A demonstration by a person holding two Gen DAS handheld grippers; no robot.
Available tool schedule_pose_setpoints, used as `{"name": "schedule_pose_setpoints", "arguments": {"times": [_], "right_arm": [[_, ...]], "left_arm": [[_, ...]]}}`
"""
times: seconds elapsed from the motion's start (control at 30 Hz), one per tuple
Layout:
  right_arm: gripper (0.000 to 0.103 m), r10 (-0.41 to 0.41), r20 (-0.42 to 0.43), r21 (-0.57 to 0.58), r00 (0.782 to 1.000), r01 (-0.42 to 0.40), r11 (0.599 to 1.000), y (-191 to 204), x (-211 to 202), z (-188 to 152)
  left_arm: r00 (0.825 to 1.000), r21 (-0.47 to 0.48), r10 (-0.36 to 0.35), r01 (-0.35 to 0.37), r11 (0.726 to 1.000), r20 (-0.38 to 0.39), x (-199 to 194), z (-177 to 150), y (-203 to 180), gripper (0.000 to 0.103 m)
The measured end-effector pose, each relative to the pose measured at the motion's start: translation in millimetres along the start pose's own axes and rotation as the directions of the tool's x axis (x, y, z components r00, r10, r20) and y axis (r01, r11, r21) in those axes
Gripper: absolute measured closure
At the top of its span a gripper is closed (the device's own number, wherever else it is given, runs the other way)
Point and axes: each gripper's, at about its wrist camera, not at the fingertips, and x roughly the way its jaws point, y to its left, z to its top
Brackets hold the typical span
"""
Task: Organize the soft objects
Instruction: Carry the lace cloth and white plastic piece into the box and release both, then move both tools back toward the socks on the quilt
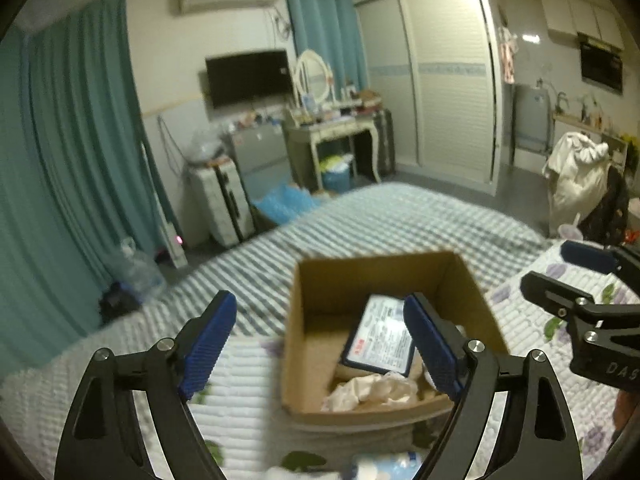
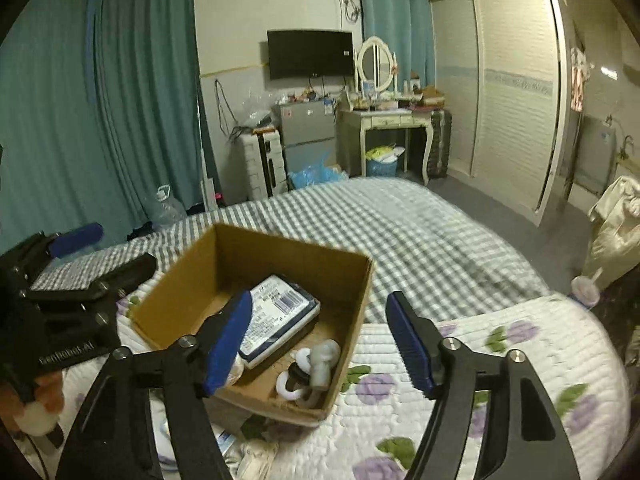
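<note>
Two grippers hovered over a bed, each with its blue-padded fingers spread wide and holding nothing. Between and just beyond them sat an open cardboard box (image 2: 256, 264) resting on a white quilt with purple flowers (image 2: 500, 360), which lay over a grey-and-white checked blanket (image 2: 420, 232). Inside the box lay a dark-edged flat packet with a white printed label (image 2: 276, 312); a barcode showed on it, but the print was too blurred to read. Beside it, near the front right corner, sat white rings and a grey soft piece (image 2: 316, 364), and the left wrist view showed a crumpled pale cloth (image 1: 376, 390) against the front wall. The left gripper (image 1: 320, 344) framed the box from the near side, with the right gripper (image 2: 320, 340) just to its right. White lettering reading roughly "GenRobot.AI" showed on the left gripper's body in the right wrist view, and "DAS" on the right one's body in the other. An orange-and-white plush toy (image 2: 36, 404) lay at the left edge on the quilt, outside the box. Across the room stood a wall-mounted television (image 2: 310, 54), a dressing desk with an oval mirror (image 2: 384, 116) and a white wardrobe (image 2: 508, 92).
</note>
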Motion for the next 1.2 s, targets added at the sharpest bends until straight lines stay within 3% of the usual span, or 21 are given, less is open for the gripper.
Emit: {"name": "schedule_pose_setpoints", "arguments": {"times": [0.23,0.43,0.6,0.83,1.03,1.2], "right_arm": [[0.017,-0.039,0.111,-0.038,0.993,0.043,0.998,22.0,-104.4,26.7],[0.01,-0.026,0.155,-0.058,0.988,0.036,0.998,42.7,-174.6,33.8],[0.01,-0.02,0.165,-0.085,0.986,0.035,0.996,59.4,-200.3,15.2],[0.01,-0.011,0.082,-0.092,0.997,0.019,0.996,75.8,-169.6,-42.0],[0.01,0.0,-0.075,-0.049,0.997,-0.004,0.999,80.9,-93.9,-105.4],[0.01,-0.007,-0.168,-0.018,0.986,0.004,1.0,81.7,-38.6,-146.4]], "left_arm": [[0.982,-0.008,-0.012,0.013,1.0,0.19,-116.6,31.9,15.5,0.011],[0.98,-0.018,-0.057,0.061,0.998,0.192,-169.4,31.2,35.2,0.011],[0.979,-0.011,-0.053,0.057,0.998,0.197,-179.1,5.6,44.5,0.011],[0.99,0.003,-0.05,0.05,0.999,0.134,-150.3,-50.9,47.8,0.011],[0.994,-0.064,-0.108,0.107,0.992,-0.01,-85.6,-107.3,50.1,0.011],[0.987,-0.094,-0.109,0.098,0.991,-0.119,-35.4,-151.1,49.1,0.012]]}}
